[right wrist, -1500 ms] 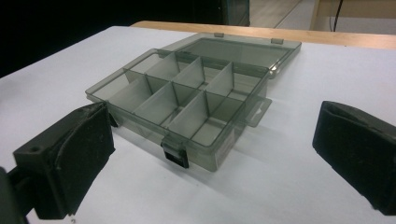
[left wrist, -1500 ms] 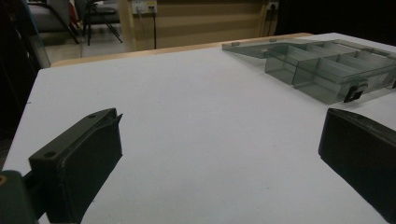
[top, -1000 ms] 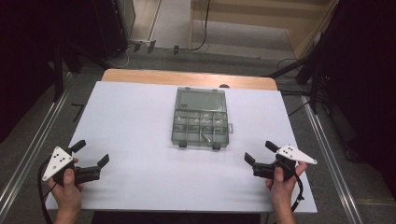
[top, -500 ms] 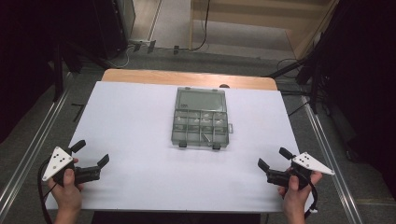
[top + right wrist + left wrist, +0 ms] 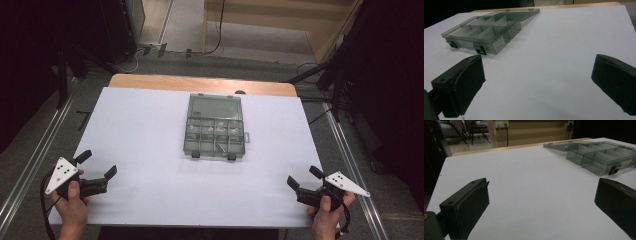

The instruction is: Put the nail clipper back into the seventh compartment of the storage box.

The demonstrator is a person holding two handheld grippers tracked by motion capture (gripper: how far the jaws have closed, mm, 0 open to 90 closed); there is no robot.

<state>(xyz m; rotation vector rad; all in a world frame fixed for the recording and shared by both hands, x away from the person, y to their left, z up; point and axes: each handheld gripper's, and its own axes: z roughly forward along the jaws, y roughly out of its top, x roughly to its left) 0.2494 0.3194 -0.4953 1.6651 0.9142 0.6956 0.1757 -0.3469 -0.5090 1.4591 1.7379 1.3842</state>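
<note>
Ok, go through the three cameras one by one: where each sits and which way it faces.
High view: above the near edge, facing forward and down on the white table; both hands, left gripper and right gripper show.
Left gripper view: rides the left gripper, low, facing across the table; its open black jaws show.
Right gripper view: rides the right gripper, likewise low, jaws open.
All three share the open compartment box.
</note>
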